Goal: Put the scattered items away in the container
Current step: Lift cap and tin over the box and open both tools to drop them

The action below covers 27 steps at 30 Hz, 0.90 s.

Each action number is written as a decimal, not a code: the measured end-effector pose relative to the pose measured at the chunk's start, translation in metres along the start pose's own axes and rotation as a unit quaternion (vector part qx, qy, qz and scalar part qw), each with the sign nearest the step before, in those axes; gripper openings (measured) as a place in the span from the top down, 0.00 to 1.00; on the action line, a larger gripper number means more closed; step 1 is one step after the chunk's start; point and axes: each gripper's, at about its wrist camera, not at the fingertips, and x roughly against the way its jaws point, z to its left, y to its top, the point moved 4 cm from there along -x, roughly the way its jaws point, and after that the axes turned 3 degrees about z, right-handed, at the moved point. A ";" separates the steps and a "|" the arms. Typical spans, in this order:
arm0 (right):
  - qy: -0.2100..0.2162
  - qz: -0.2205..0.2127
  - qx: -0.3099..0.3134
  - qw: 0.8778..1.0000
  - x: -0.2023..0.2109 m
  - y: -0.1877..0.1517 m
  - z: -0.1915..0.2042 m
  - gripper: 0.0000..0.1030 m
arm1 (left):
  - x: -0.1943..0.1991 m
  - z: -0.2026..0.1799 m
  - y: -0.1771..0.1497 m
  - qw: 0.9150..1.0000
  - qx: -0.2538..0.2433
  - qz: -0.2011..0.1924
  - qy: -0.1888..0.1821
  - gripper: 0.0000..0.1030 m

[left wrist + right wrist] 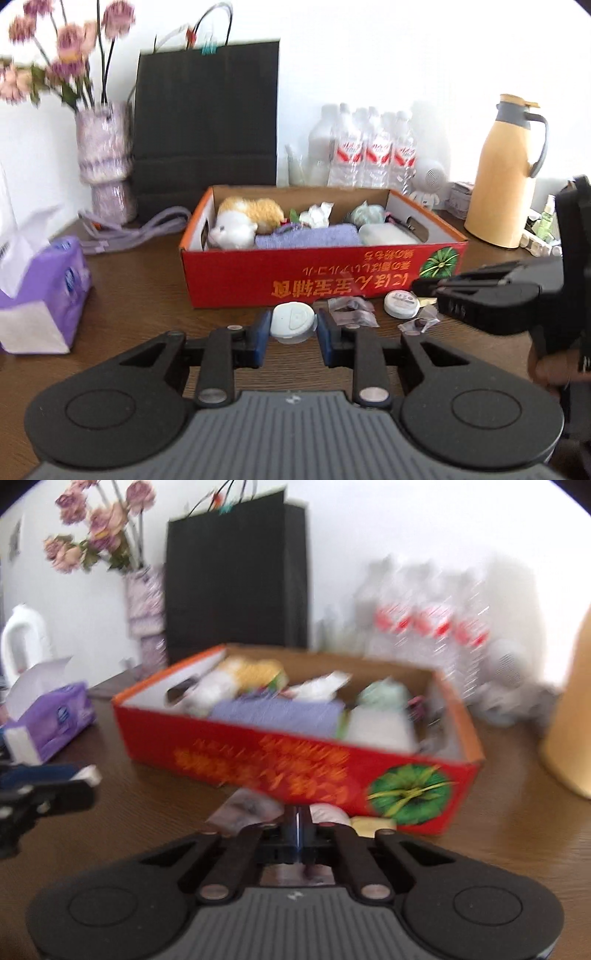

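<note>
Red cardboard box [321,273]: open-topped, printed side upside down, long axis crosswise. Left gripper [292,334] clamps white round container [292,322] before it; right gripper [297,830] closed, empty.

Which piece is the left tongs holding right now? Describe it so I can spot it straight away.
Find the red cardboard box in the middle of the brown table. Just in front of its long printed side, the left tongs grip a round white lidded case between blue pads. It is bigger than the small round white tin to its right, and solid, unlike the clear wrappers between them.
</note>
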 end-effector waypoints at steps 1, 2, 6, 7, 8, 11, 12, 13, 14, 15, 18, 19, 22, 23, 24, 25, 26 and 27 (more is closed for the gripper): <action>0.006 -0.001 0.002 1.000 0.004 0.000 -0.001 0.99 | 0.004 -0.001 0.000 1.000 0.001 -0.003 -0.001 0.73; 0.018 -0.001 -0.002 1.000 0.007 0.000 -0.002 0.98 | 0.007 -0.001 0.000 1.000 0.005 -0.004 -0.004 0.73; 0.042 0.001 -0.020 0.999 -0.001 -0.003 -0.011 0.46 | 0.012 0.000 -0.005 1.000 0.016 0.001 -0.011 0.73; 0.054 0.005 -0.016 0.998 -0.008 -0.003 -0.009 0.48 | 0.011 0.001 -0.007 1.000 0.017 0.005 -0.012 0.73; 0.063 0.010 -0.008 0.998 -0.014 -0.003 -0.008 0.49 | 0.011 0.001 -0.009 1.000 0.019 0.009 -0.013 0.73; 0.067 0.031 0.003 0.997 -0.035 -0.002 -0.005 0.53 | 0.007 0.004 -0.011 1.000 0.021 0.013 -0.014 0.73; 0.061 0.031 0.009 0.998 -0.037 -0.001 -0.004 0.54 | 0.006 0.005 -0.011 1.000 0.022 0.014 -0.015 0.73; 0.055 0.030 0.013 0.998 -0.038 -0.001 -0.004 0.55 | 0.004 0.006 -0.011 1.000 0.022 0.016 -0.015 0.73; 0.049 0.032 0.016 0.998 -0.039 -0.002 -0.003 0.55 | 0.001 0.006 -0.010 1.000 0.021 0.017 -0.015 0.73; 0.042 0.033 0.016 0.998 -0.038 -0.003 -0.004 0.54 | -0.001 0.007 -0.010 0.999 0.021 0.019 -0.015 0.73; 0.028 0.032 0.013 0.999 -0.036 -0.006 -0.011 0.54 | -0.010 0.009 -0.011 0.999 0.024 0.027 -0.019 0.73; 0.021 0.036 0.011 0.999 -0.036 -0.006 -0.013 0.53 | -0.012 0.009 -0.011 0.999 0.024 0.029 -0.020 0.73; 0.042 0.039 -0.002 0.998 -0.027 -0.010 -0.017 0.49 | -0.014 0.010 -0.013 0.999 0.025 0.028 -0.026 0.73; 0.061 0.036 0.001 0.997 -0.023 -0.013 -0.014 0.48 | -0.015 0.010 -0.013 0.999 0.026 0.029 -0.027 0.73; 0.077 0.037 0.017 0.996 -0.020 -0.015 -0.008 0.48 | -0.018 0.011 -0.014 0.999 0.028 0.032 -0.025 0.73; 0.091 0.041 0.040 0.994 -0.017 -0.016 0.000 0.53 | -0.020 0.012 -0.015 0.999 0.030 0.035 -0.024 0.73; 0.100 0.041 0.054 0.993 -0.014 -0.016 0.006 0.59 | -0.022 0.013 -0.016 0.999 0.032 0.038 -0.022 0.73; 0.096 0.030 0.053 0.994 -0.011 -0.014 0.007 0.63 | -0.023 0.014 -0.017 0.998 0.033 0.040 -0.021 0.73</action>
